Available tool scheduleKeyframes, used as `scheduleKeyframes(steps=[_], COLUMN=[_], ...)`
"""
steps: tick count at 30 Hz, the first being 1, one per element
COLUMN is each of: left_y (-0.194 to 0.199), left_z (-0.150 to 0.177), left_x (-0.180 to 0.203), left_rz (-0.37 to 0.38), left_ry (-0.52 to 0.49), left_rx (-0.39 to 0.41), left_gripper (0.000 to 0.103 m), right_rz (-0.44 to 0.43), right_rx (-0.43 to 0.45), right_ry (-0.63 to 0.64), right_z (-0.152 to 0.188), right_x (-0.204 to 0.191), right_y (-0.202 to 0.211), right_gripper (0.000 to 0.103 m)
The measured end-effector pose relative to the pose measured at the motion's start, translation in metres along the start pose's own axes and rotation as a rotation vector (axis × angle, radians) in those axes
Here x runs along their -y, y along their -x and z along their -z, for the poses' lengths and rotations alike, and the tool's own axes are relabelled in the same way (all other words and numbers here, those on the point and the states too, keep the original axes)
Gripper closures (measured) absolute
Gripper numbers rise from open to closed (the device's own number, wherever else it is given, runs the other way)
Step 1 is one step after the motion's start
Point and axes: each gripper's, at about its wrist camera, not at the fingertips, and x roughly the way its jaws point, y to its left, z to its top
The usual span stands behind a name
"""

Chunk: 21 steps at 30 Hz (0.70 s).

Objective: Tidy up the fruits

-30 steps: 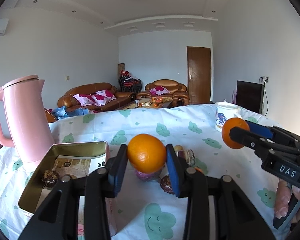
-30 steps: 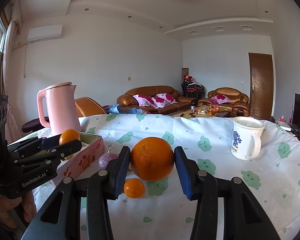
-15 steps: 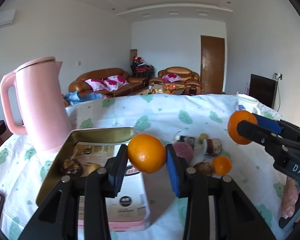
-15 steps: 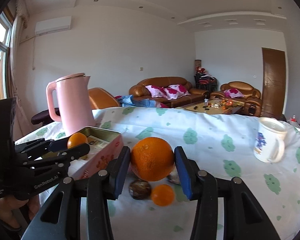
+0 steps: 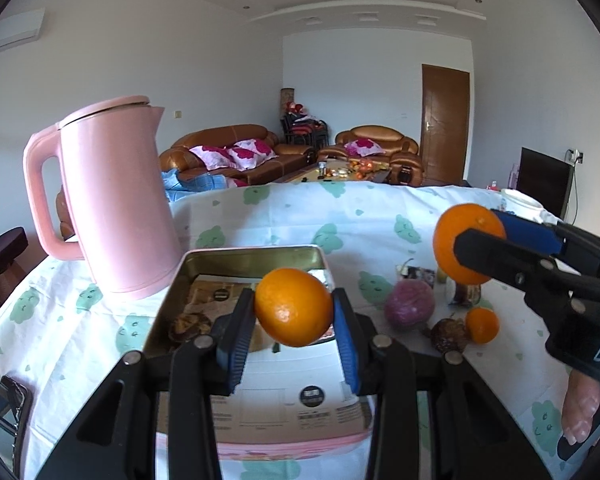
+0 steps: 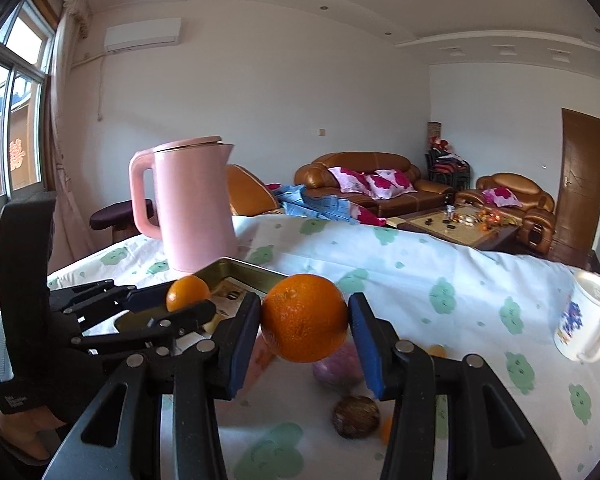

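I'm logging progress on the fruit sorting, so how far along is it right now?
Done: one dark wrinkled fruit already lies in the gold-lined metal tin. In hand: the left gripper is shut on a smaller orange over the tin, and the right gripper is shut on a larger orange. Left on the cloud-print tablecloth: a purple round fruit, a brown wrinkled fruit and a small tangerine.

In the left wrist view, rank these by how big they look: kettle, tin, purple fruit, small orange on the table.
1. Kettle and tin: both look largest; the tin sits nearer the camera, so I won't rank them.
2. Purple fruit.
3. Small orange, beside a brown fruit of similar size.
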Motion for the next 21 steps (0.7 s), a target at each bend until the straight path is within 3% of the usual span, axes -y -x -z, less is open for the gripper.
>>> scheduleKeyframes(steps=[21], left_y=[-0.012], left_z=[0.0], left_x=[-0.056], left_rz=[-0.075], left_ry=[0.066], left_rx=[-0.046], left_gripper=[0.064], right_rz=[-0.12], right_rx=[-0.059], right_ry=[0.033], right_z=[-0.01], right_x=[-0.046], right_y=[-0.057], right_gripper=[0.055])
